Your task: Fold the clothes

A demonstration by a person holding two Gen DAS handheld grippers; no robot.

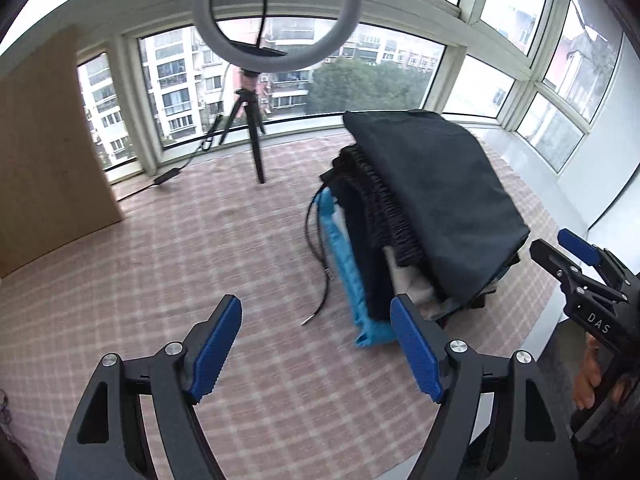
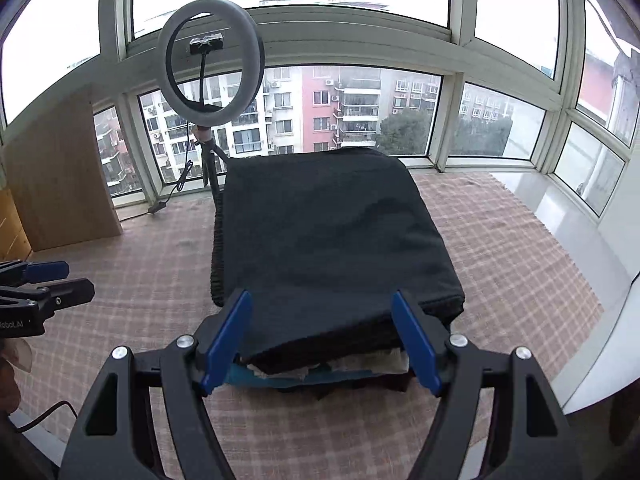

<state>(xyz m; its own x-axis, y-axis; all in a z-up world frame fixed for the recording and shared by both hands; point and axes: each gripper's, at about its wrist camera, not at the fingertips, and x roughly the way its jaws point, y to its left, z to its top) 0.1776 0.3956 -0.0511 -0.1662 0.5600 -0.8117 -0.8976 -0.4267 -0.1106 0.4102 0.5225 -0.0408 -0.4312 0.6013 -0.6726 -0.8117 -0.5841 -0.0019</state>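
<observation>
A stack of folded clothes stands on the pink checked cloth [image 1: 200, 240]. A dark folded garment [image 1: 436, 196] lies on top, with black, white and blue pieces [image 1: 344, 264] under it. In the right wrist view the dark top garment [image 2: 332, 240] fills the middle. My left gripper [image 1: 316, 336] is open and empty, left of the stack's near corner. My right gripper [image 2: 326, 336] is open, its jaws wide at the stack's near edge, holding nothing. It also shows at the right in the left wrist view [image 1: 576, 256]. The left gripper shows at the left edge [image 2: 60, 280].
A ring light on a black tripod [image 1: 256, 136] stands at the back by the windows, its cable [image 1: 172, 172] trailing left. A wooden cabinet [image 1: 44, 152] stands at the left. A black cord [image 1: 320, 264] lies beside the stack. White sill [image 2: 580, 240] at right.
</observation>
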